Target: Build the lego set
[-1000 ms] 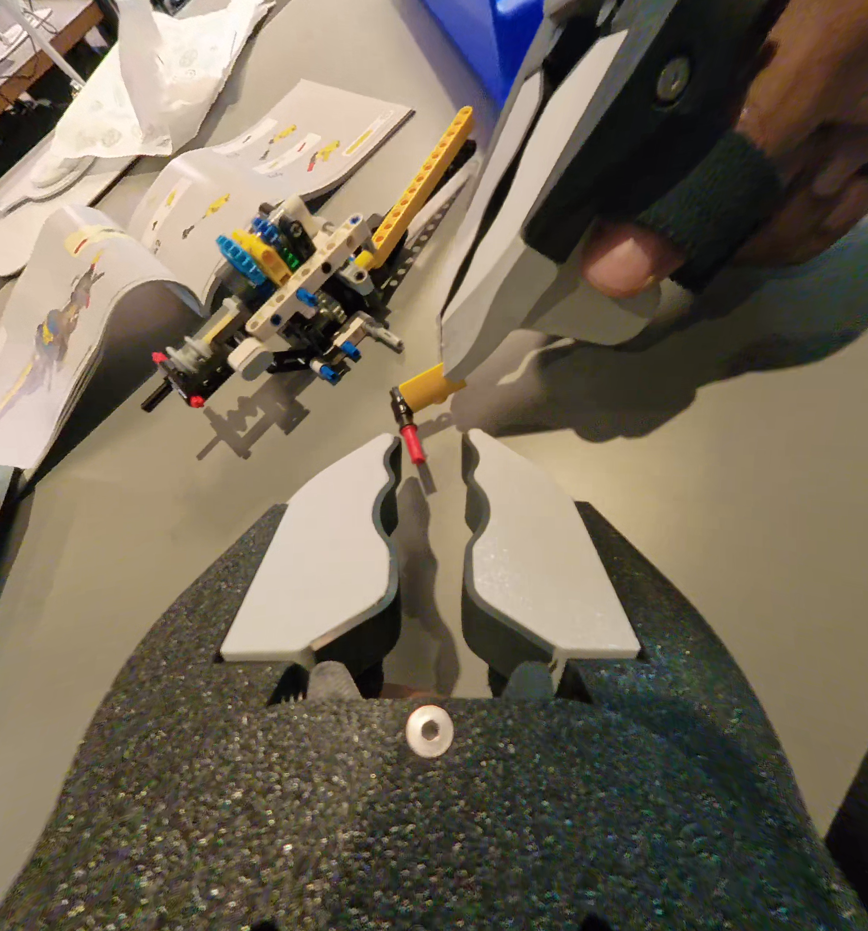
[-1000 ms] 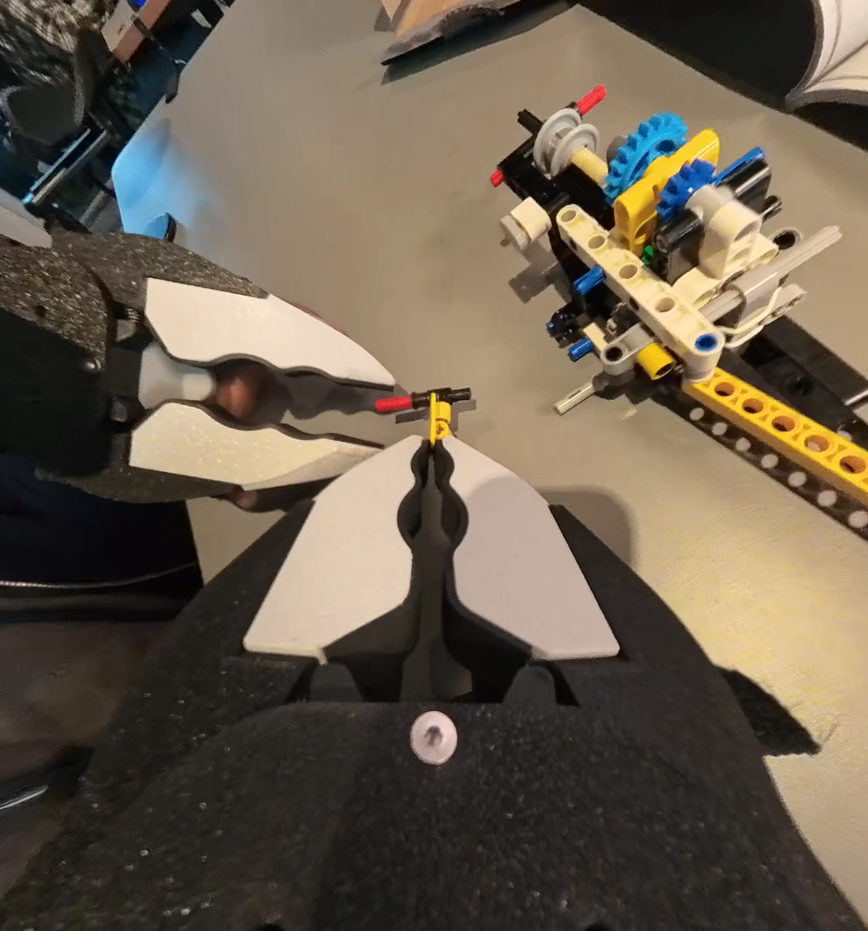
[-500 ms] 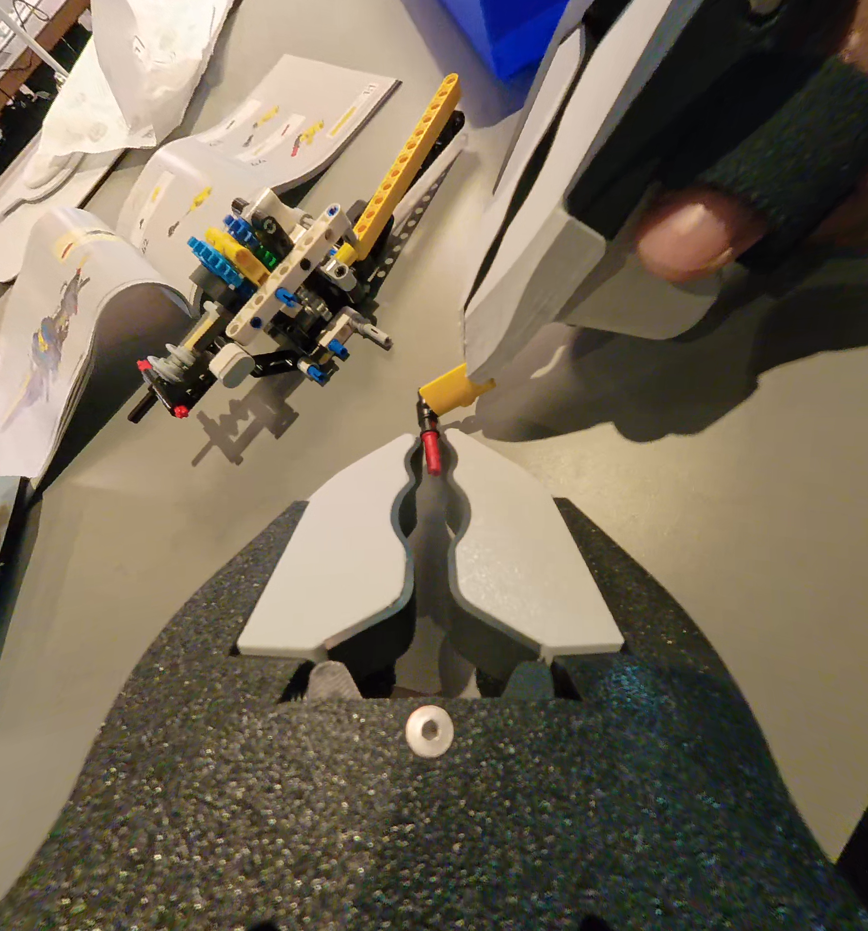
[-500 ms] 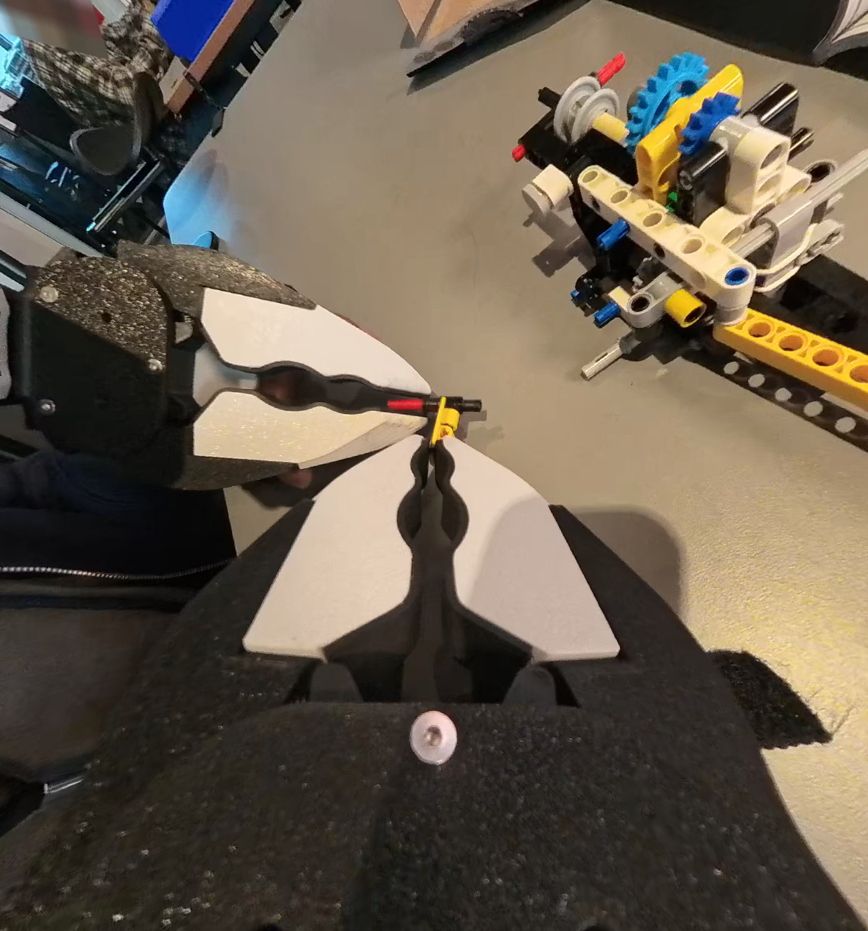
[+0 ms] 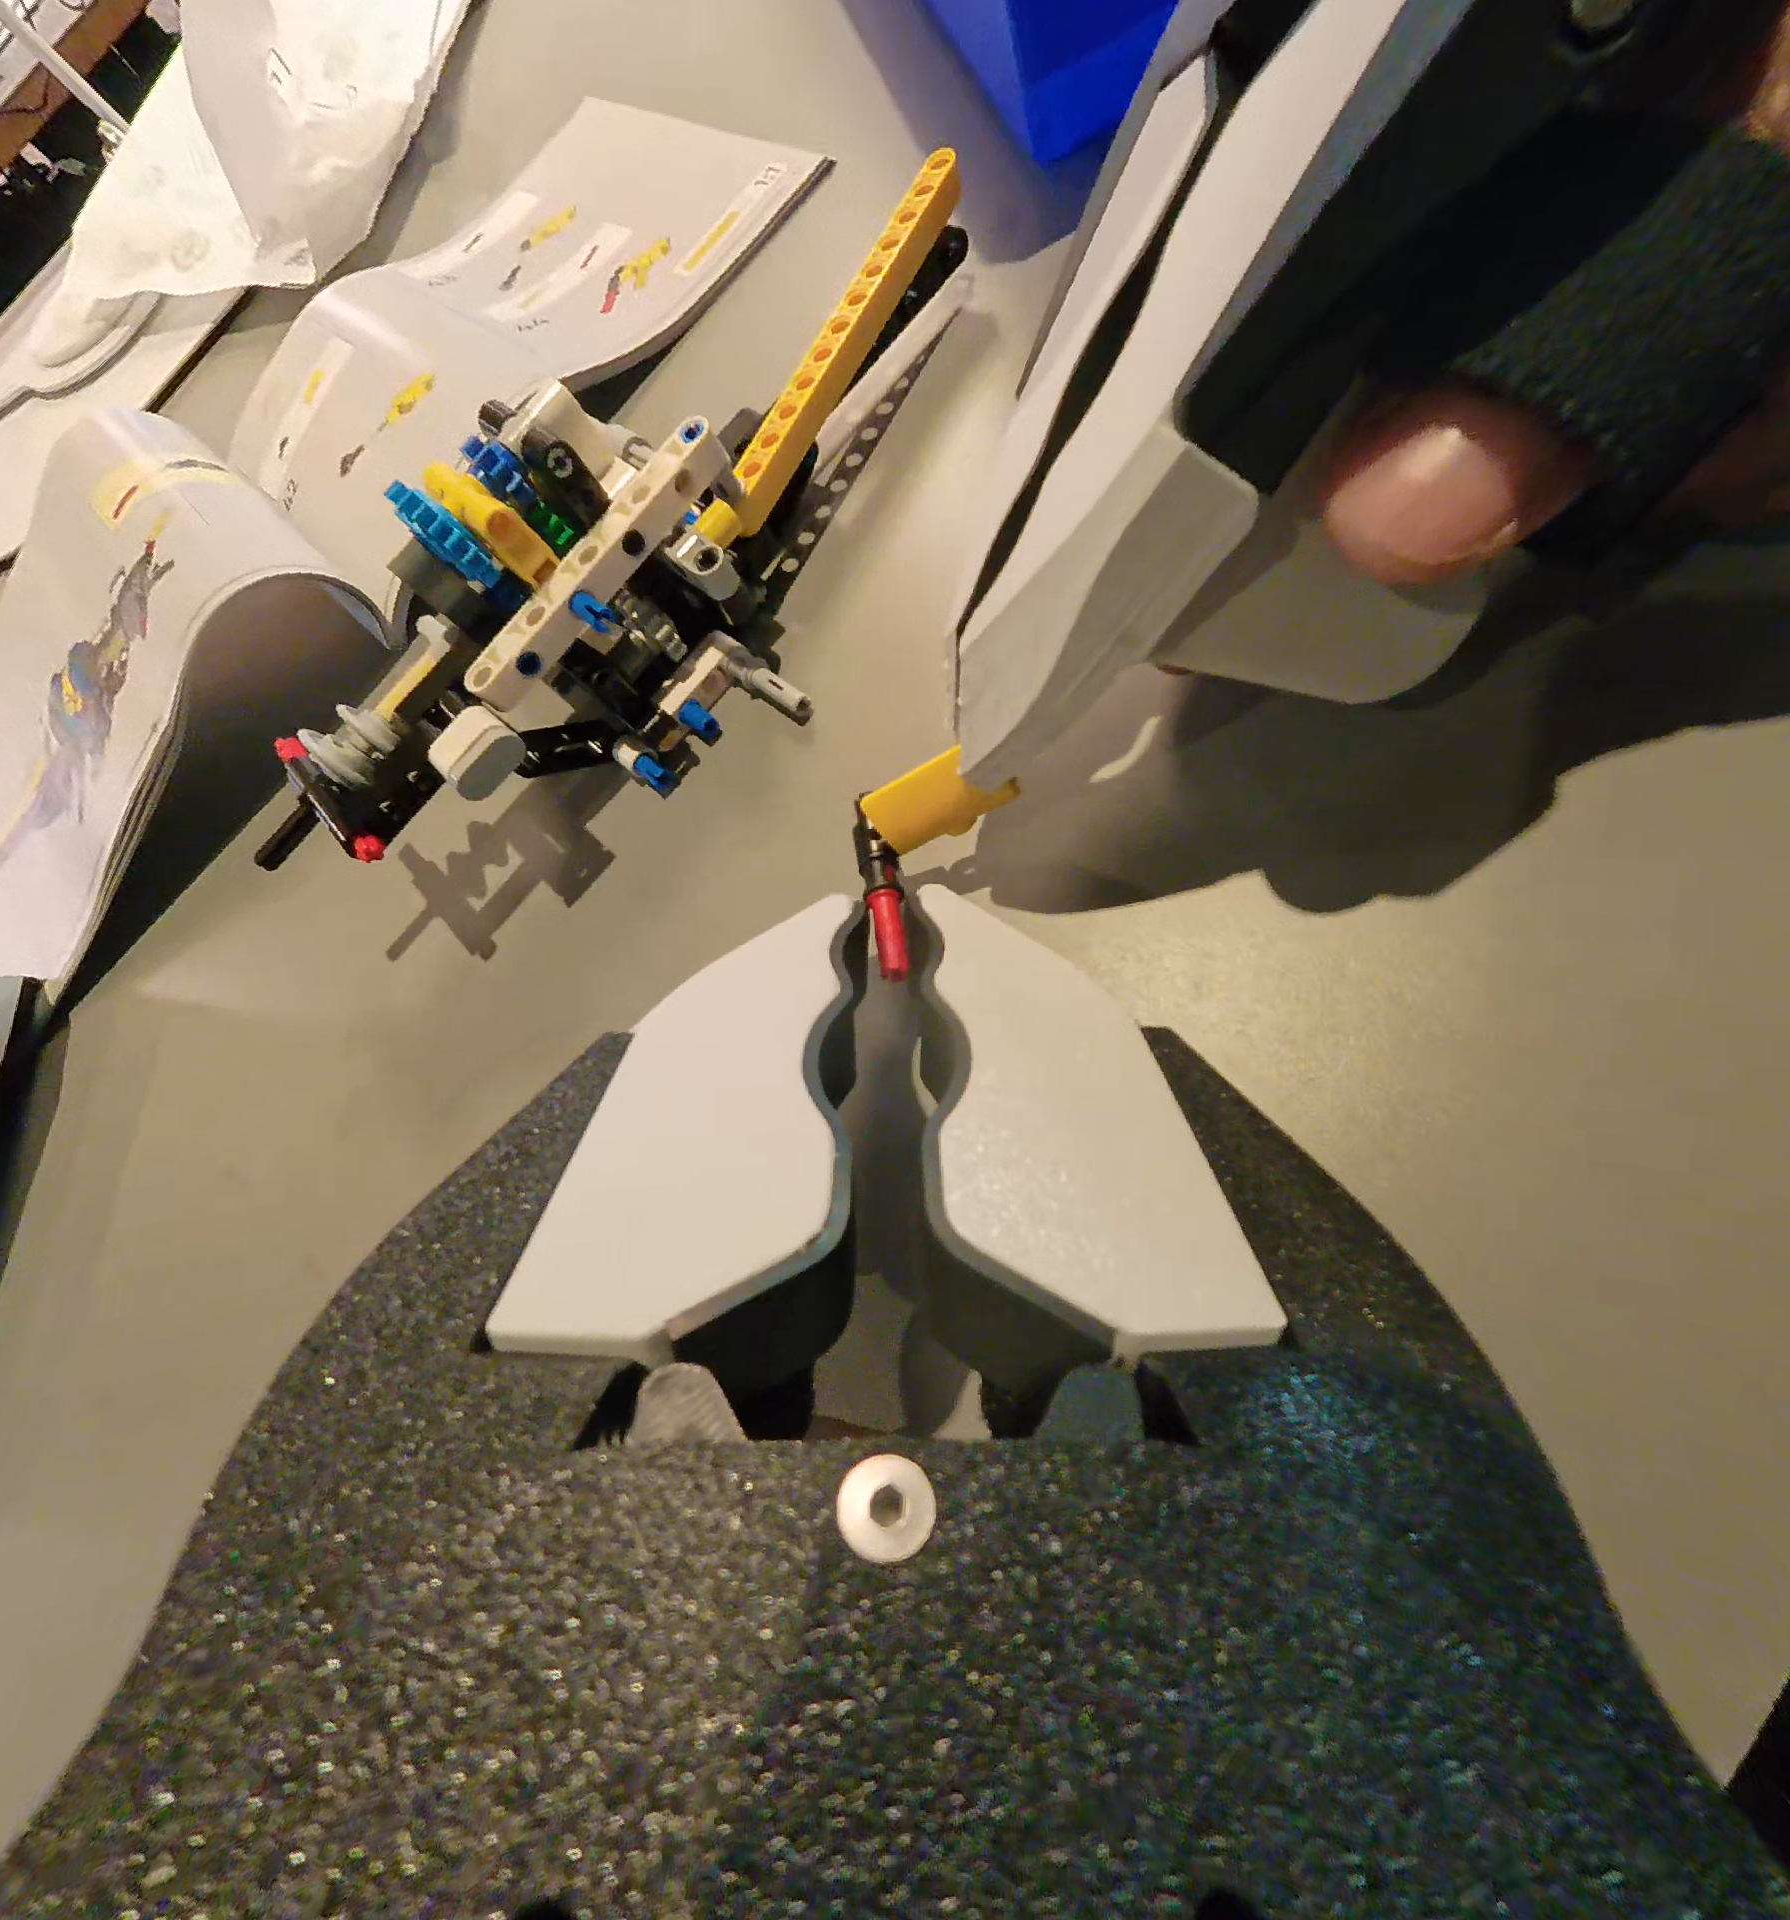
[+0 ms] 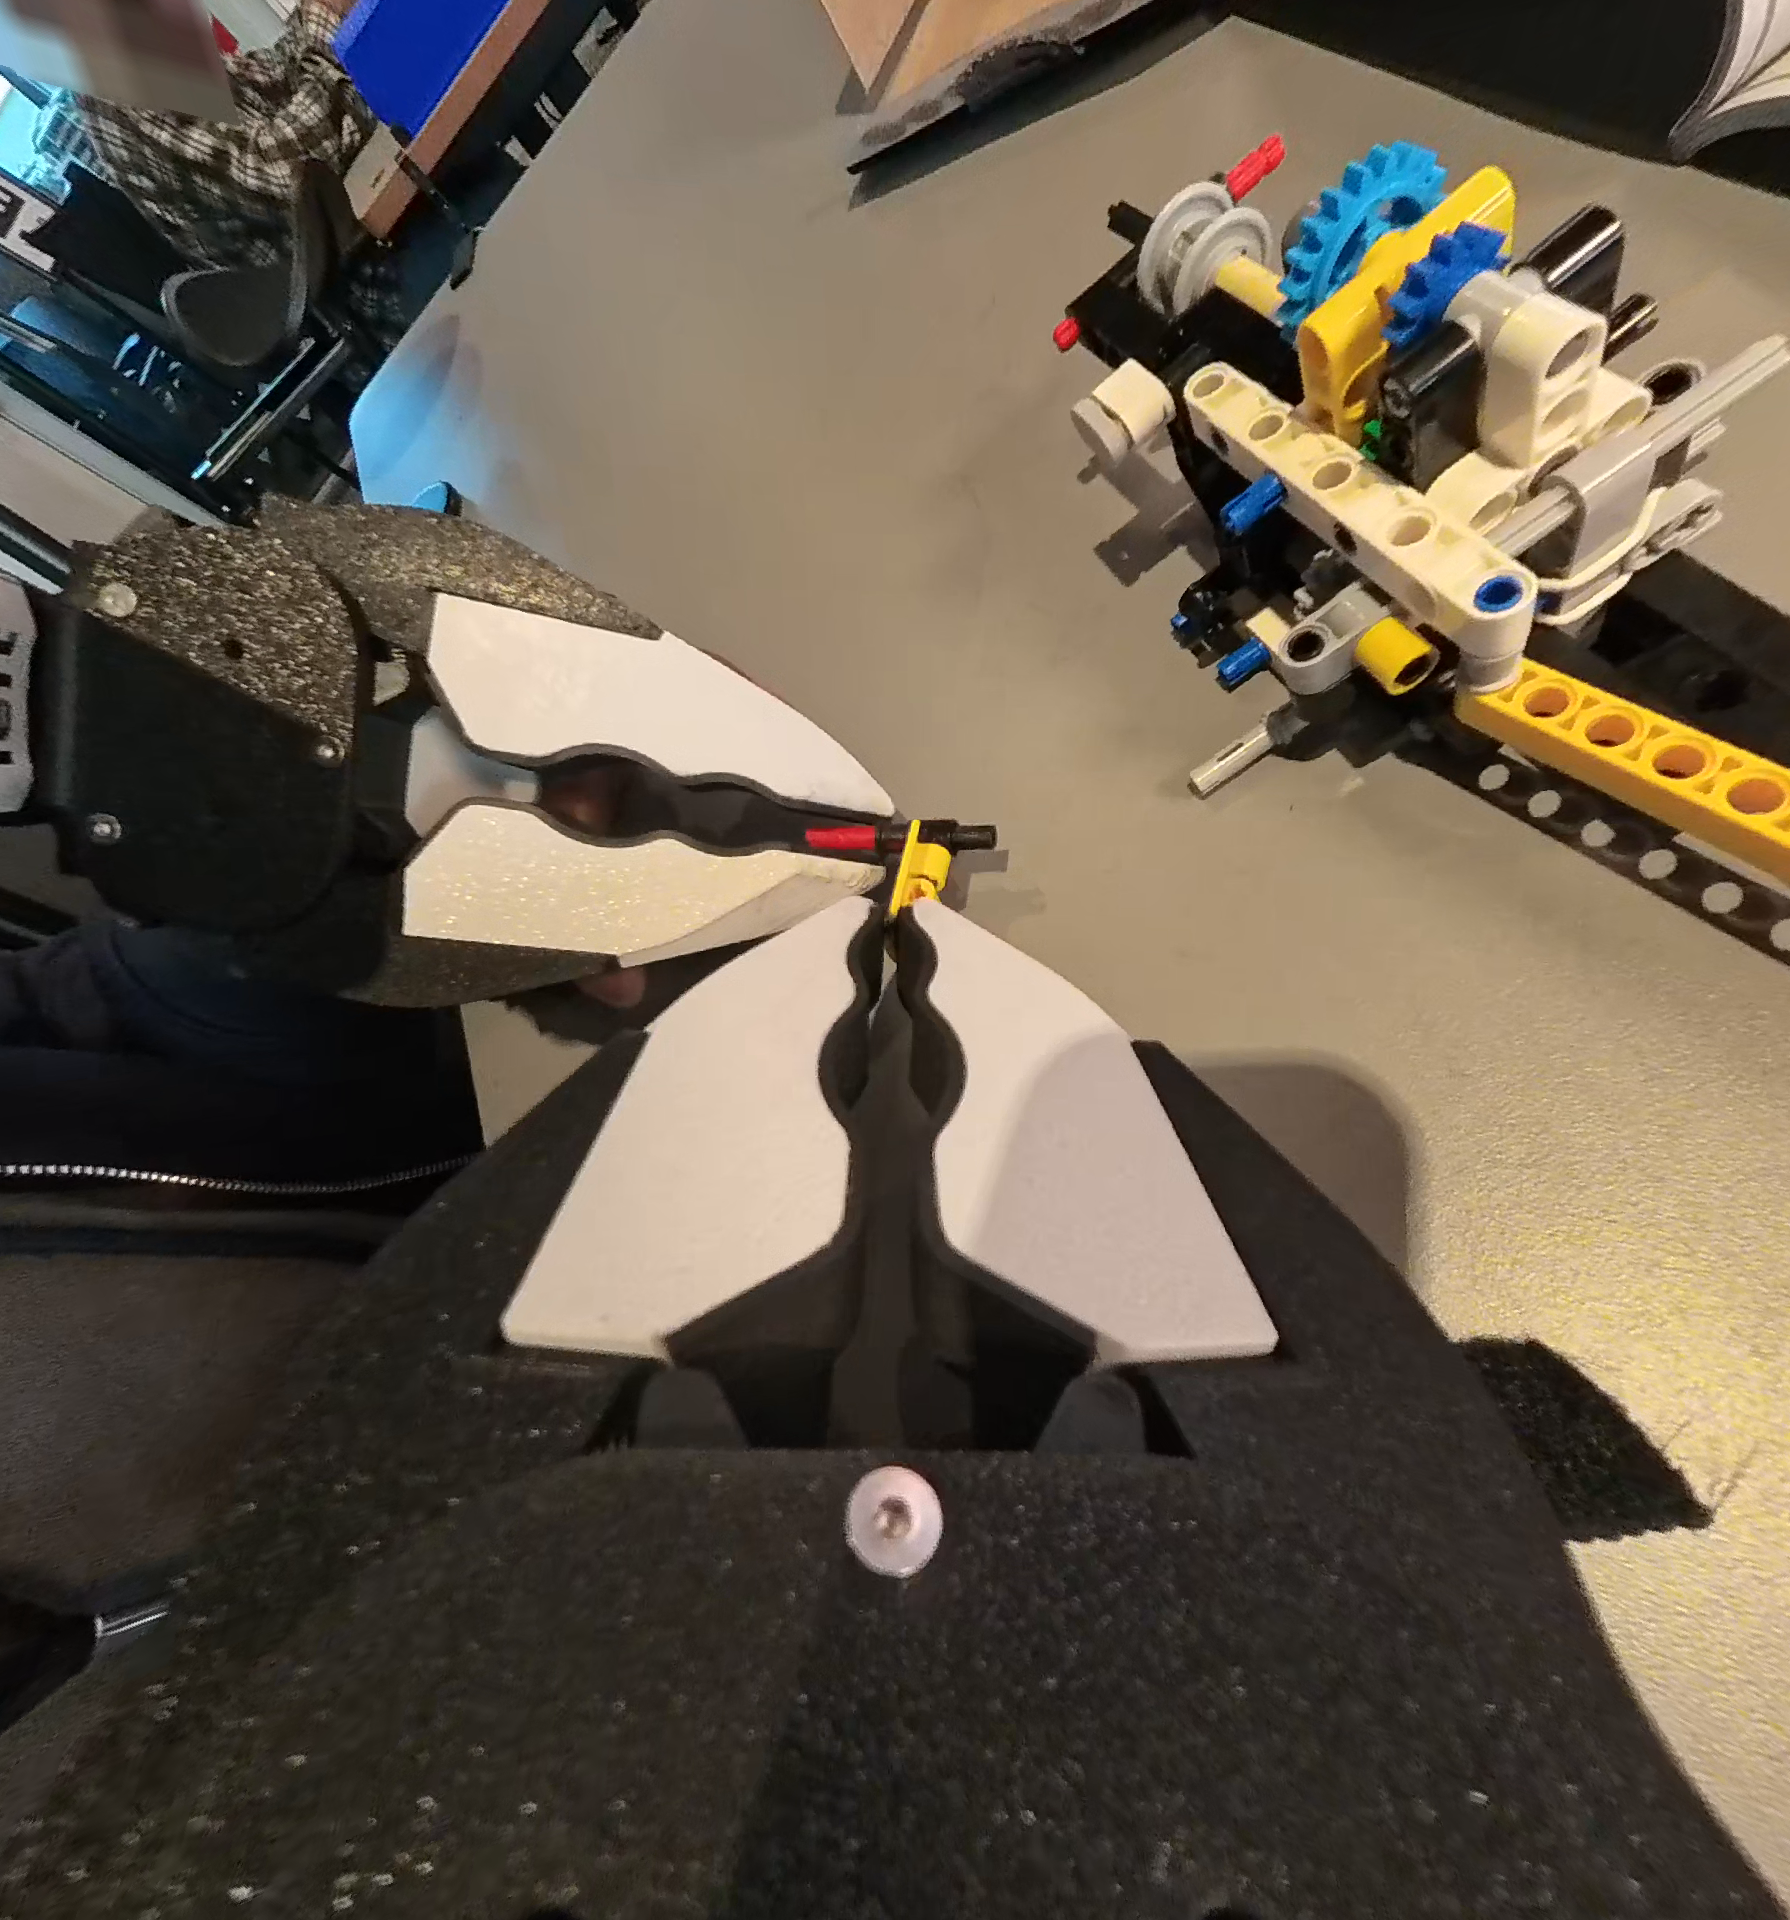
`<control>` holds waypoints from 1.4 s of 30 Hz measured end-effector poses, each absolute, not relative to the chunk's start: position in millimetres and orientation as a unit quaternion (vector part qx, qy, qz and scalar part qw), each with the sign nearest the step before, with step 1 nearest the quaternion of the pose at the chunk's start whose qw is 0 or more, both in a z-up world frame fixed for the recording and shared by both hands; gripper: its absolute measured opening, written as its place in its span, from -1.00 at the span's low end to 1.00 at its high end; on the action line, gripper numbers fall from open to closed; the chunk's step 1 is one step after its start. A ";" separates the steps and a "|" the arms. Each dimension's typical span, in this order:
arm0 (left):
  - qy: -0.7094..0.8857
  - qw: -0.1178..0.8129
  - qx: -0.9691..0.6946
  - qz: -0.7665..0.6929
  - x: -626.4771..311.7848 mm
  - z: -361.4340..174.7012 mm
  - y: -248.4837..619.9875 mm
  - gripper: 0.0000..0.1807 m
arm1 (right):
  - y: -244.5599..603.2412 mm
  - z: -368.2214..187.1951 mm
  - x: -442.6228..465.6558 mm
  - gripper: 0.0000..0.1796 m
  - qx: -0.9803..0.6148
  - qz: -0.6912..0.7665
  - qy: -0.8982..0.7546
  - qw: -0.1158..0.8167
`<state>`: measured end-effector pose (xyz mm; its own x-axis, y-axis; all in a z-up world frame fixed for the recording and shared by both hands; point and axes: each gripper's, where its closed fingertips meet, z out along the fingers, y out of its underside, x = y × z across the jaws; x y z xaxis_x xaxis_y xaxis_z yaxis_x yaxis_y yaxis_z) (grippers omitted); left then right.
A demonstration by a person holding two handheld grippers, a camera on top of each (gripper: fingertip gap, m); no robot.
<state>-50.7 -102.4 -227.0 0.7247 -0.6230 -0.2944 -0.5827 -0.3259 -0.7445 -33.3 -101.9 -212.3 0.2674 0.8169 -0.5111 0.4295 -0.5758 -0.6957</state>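
Note:
A small yellow connector point(image 5: 922, 808) with a black and red pin point(image 5: 886, 930) through it is held in the air between both grippers. My right gripper point(image 6: 896, 912) is shut on the yellow connector point(image 6: 917, 868). My left gripper point(image 5: 886, 920) is shut on the pin's red end, which also shows in the right wrist view point(image 6: 839, 837). The left gripper point(image 6: 875, 847) meets it from the left. The part-built Lego model point(image 5: 579, 582) lies on the grey table with a long yellow beam point(image 5: 849, 322). It also shows in the right wrist view point(image 6: 1390, 447).
An open instruction booklet point(image 5: 517, 281) and a clear plastic bag point(image 5: 247, 156) lie behind the model. A blue bin point(image 5: 1067, 73) stands at the back. A person's thumb point(image 5: 1431, 499) rests on the right gripper. Cardboard point(image 6: 953, 42) lies at the far table edge. My two grippers' fingertips are within a few centimetres of each other.
My left gripper has moved forward onto the red end of the pin and closed on it. The right gripper has kept its hold on the yellow connector.

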 end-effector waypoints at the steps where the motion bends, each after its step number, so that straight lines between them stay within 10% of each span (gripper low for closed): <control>1: 0.370 0.447 -0.814 -0.023 -50.7 -226.9 -102.4 -0.93 | -101.9 -212.3 -33.5 -0.98 -0.766 0.447 -0.408 0.217; 42: 0.339 0.517 -0.786 -0.005 -55.1 -205.8 -86.4 -0.94 | -97.9 -198.0 -23.5 -0.78 -0.737 0.484 -0.409 0.237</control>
